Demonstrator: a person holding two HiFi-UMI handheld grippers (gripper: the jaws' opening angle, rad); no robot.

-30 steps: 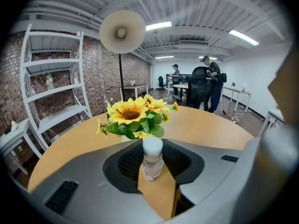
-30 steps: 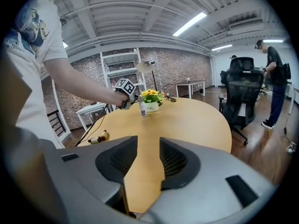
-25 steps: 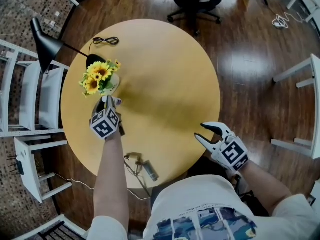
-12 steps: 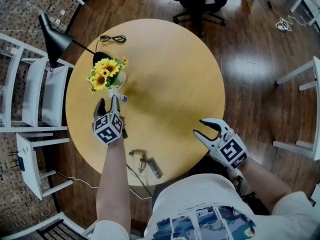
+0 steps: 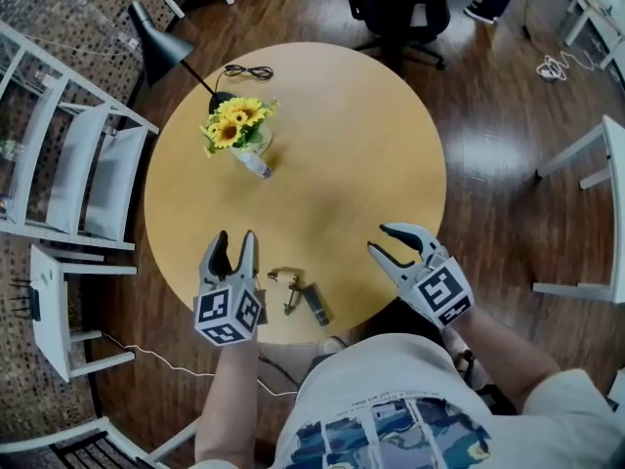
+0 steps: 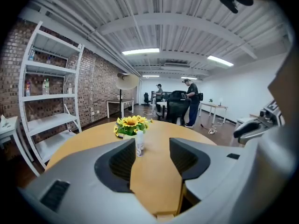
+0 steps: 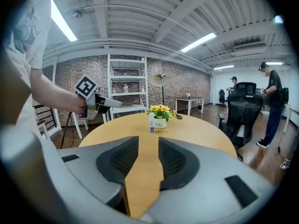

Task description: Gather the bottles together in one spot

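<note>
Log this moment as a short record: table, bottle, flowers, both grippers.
table: round, wooden
bottle: one, upright, beside the sunflower pot
left gripper: open, jaws have just been opening, nothing between them, apart from the bottle
right gripper: open, jaws have just been closing slightly, nothing between them
small dark items: at the near edge, too small to identify

White chair (image 5: 615, 213) (cropped at edge)

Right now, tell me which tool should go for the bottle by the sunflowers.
Probably left. The left tool, empty, jaws just opened, faces the bottle from that side of the table. The right tool, also empty, jaws just closed slightly, is farther off.
</note>
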